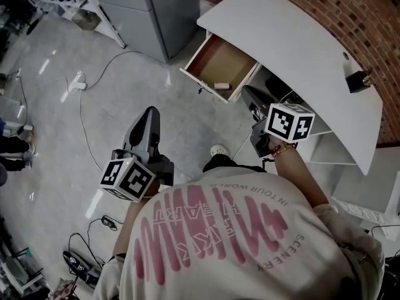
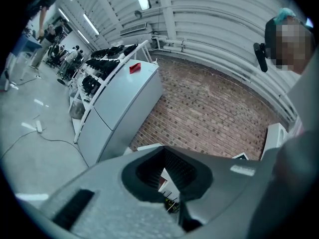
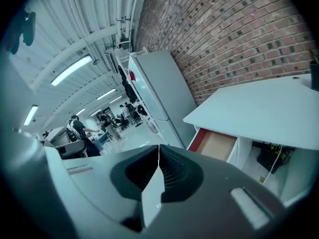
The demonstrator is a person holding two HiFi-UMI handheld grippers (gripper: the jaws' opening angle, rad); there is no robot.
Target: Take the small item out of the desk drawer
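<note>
On my far left the bare floor (image 1: 56, 124) is wide open, crossed only by a thin cable (image 1: 84, 114) that loops towards a grey cabinet (image 1: 147, 8). The left gripper (image 1: 150, 114) hangs over that open floor, well short of the drawer. In the left gripper view its fingers (image 2: 149, 203) look parted by only a narrow slit with nothing between them. The view is dark there, so I take that with some caution.

Next comes the drawer (image 1: 201, 58), pulled out from under the surface's near-left corner. Its front edge juts into the floor space between the two grippers. The small item (image 1: 221, 85), a pale little block, lies on the drawer's bottom close to the front wall.

Just right of the drawer front, the right gripper (image 1: 249, 94) points at that corner, tilted a little downward. Its fingers (image 3: 149, 193) are pressed together and hold nothing.

The white surface (image 1: 294, 49) runs on to the right with a long curved edge, bare except for a small dark object (image 1: 357, 80) near its far end. Behind it stands a brick wall (image 1: 350, 8).
</note>
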